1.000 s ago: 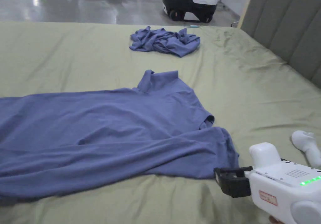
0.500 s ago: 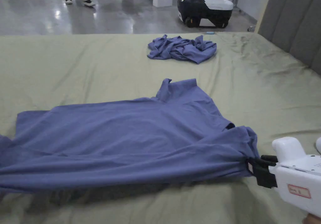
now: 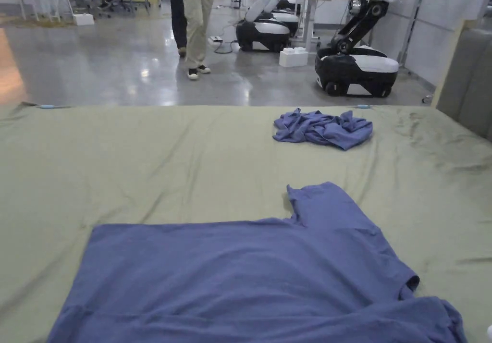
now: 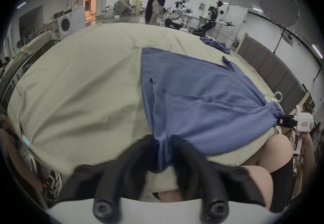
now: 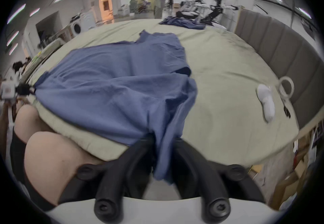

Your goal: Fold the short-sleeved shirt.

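Short-sleeved shirt (image 3: 250, 272): soft, light, limp, draping over the bed (image 3: 144, 166). Left gripper (image 4: 164, 150) and right gripper (image 5: 163, 150) are each pinching a near-edge corner, likely the best hold.

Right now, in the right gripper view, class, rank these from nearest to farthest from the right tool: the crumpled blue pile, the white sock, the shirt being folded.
1. The shirt being folded: clamped in the right tool.
2. The white sock: off to the right on the sheet.
3. The crumpled blue pile: at the bed's far edge.
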A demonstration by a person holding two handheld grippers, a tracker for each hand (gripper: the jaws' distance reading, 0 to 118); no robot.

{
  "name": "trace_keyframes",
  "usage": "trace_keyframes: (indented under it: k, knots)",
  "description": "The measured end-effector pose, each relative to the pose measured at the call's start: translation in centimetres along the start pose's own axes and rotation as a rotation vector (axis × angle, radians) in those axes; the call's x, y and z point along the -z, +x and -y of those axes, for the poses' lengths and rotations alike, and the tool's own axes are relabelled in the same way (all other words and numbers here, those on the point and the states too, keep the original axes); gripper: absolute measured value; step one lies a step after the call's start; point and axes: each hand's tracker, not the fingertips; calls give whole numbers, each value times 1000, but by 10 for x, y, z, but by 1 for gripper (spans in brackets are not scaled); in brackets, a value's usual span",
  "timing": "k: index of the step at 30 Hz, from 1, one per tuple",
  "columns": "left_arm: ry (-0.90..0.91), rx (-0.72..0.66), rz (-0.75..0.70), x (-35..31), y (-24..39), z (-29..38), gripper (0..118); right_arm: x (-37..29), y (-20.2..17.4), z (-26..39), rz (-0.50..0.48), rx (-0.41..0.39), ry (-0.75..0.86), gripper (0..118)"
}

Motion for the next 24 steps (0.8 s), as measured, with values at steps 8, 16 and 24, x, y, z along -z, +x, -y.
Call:
trace_keyframes:
  k: [8,16,24]
  knots:
    - [241,-37,-55,-47,-18,-31,94,-46,18,-11,144,145,283,90]
    - [472,154,-43,-36,26,-148,0,-85,-38,-118,80,25,576,2]
    - [47,118,-84,194,-4,-240,87,-31,-73,-189,-47,-37,514,2]
